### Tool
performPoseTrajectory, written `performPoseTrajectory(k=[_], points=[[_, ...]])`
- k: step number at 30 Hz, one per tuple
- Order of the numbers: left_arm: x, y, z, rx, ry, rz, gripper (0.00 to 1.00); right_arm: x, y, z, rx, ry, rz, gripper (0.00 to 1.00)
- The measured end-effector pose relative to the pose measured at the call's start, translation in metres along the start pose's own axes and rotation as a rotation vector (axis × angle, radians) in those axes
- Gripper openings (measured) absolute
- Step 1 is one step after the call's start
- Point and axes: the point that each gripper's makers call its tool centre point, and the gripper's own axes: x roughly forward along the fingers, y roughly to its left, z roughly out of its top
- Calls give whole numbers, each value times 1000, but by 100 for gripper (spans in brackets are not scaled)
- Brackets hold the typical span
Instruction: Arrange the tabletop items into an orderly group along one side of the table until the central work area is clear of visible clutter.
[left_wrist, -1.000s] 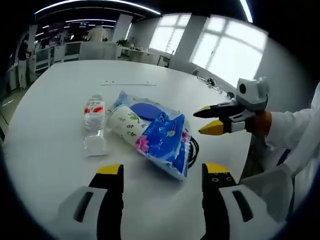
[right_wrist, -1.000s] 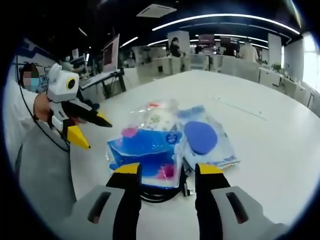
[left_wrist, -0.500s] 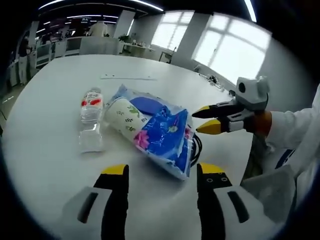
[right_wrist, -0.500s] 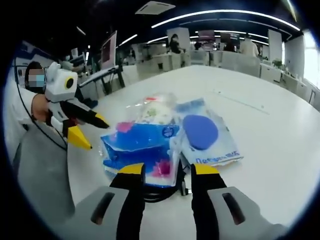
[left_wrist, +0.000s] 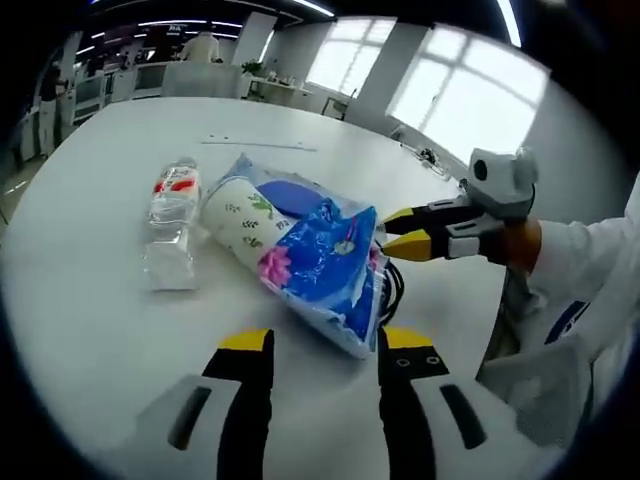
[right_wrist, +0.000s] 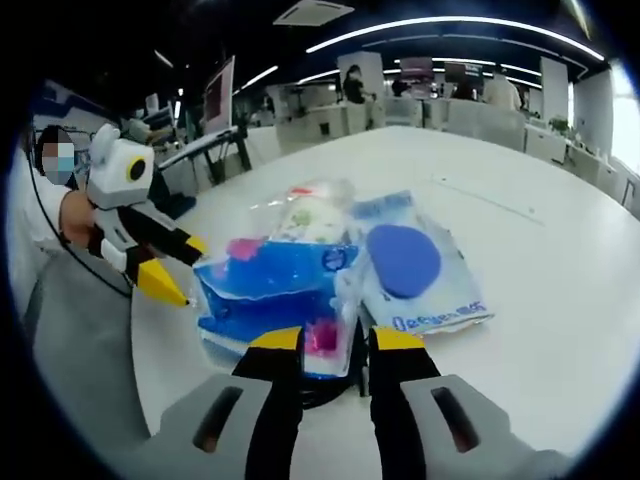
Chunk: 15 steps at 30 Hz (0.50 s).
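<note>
A heap lies on the white table (left_wrist: 90, 330). It holds a clear water bottle (left_wrist: 172, 215) on its side, a white leaf-printed pack (left_wrist: 235, 215), a blue flowered packet (left_wrist: 325, 275) and a pack with a blue oval (left_wrist: 290, 200). A black cable (left_wrist: 390, 290) sits under them. My left gripper (left_wrist: 325, 345) is open just short of the blue packet's near corner. My right gripper (left_wrist: 392, 230) comes in from the right at the packet's edge. In the right gripper view its jaws (right_wrist: 335, 342) stand open astride the blue packet's (right_wrist: 270, 290) corner, beside the oval pack (right_wrist: 405, 265).
A thin pale strip (left_wrist: 260, 145) lies on the table's far side. The person's white sleeve (left_wrist: 590, 260) is at the right. My left gripper (right_wrist: 175, 268) enters the right gripper view from the left. Desks, monitors and people stand beyond the table.
Both grippers have moved in closer to the heap. Both pairs of jaws have narrowed. The right jaws now straddle the blue packet's corner.
</note>
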Motion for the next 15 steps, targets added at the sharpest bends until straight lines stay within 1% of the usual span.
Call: performPoseTrajectory(k=[3, 11, 13, 15], points=[[2, 1, -1, -15, 3, 4, 31, 1, 0, -2, 6, 5, 1, 21], [6, -1, -2, -30, 8, -3, 24, 2, -2, -5, 10, 9, 1, 17], [6, -1, -3, -27, 12, -2, 19, 3, -3, -6, 5, 8, 0, 13], [6, -3, -5, -28, 16, -10, 11, 3, -3, -6, 6, 9, 2, 11]])
